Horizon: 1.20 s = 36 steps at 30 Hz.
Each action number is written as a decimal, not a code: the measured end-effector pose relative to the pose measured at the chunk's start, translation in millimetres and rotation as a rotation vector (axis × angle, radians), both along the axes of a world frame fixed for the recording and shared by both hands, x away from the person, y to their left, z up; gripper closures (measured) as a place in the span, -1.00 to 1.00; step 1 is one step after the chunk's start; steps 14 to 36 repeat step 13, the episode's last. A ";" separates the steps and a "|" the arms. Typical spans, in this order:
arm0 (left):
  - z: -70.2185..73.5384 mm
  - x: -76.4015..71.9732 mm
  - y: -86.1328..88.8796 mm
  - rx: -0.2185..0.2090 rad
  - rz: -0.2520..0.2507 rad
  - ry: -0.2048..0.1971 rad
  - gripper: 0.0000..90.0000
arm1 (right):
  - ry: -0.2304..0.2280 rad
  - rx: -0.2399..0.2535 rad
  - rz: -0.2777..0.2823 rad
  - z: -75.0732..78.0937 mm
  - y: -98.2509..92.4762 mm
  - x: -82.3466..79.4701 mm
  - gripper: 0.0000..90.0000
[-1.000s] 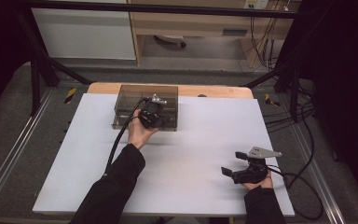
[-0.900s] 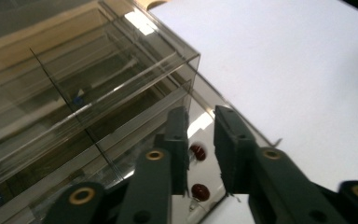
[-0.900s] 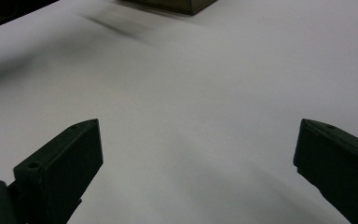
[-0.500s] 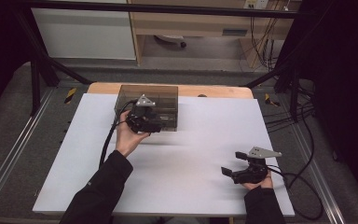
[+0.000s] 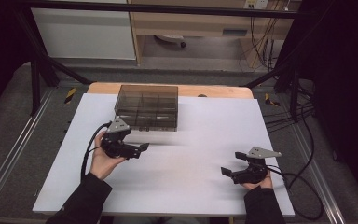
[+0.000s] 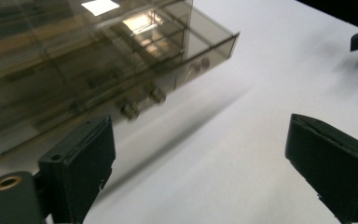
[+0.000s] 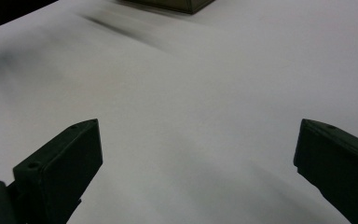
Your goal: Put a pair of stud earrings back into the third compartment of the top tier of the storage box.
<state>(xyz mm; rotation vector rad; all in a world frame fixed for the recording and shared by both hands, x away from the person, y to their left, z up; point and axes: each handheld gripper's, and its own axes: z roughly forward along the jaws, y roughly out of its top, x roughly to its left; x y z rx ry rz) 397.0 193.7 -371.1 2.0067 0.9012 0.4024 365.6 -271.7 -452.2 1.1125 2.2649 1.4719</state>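
the right gripper (image 5: pixel 235 170) sits nearest, low on the white table (image 5: pixel 205 140), jaws spread wide with nothing between them; farther in, the left gripper (image 5: pixel 140 150) has just been opening, jaws wide and empty; just beyond it, not touching, the smoky compartment box (image 5: pixel 147 106) stands at the table's far edge.

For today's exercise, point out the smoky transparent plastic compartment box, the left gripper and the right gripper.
Smoky transparent plastic compartment box (image 5: pixel 147 106), high view, on its lid.
Left gripper (image 5: pixel 142 148), high view, between its fingertips.
Right gripper (image 5: pixel 227 173), high view, between its fingertips.
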 end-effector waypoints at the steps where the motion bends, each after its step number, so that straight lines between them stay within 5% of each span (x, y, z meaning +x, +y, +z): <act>1: -2.9 -2.8 3.9 -0.001 0.002 0.003 -0.85 | 0.000 0.000 -0.001 0.1 -0.1 0.1 -0.97; 13: -43.7 -27.4 48.9 0.028 0.044 0.028 -0.86 | 0.008 -0.005 0.000 -0.6 0.6 0.3 -0.97; 36: -43.7 -27.4 48.9 0.028 0.044 0.028 -0.86 | 0.008 -0.005 0.000 -0.6 0.6 0.3 -0.97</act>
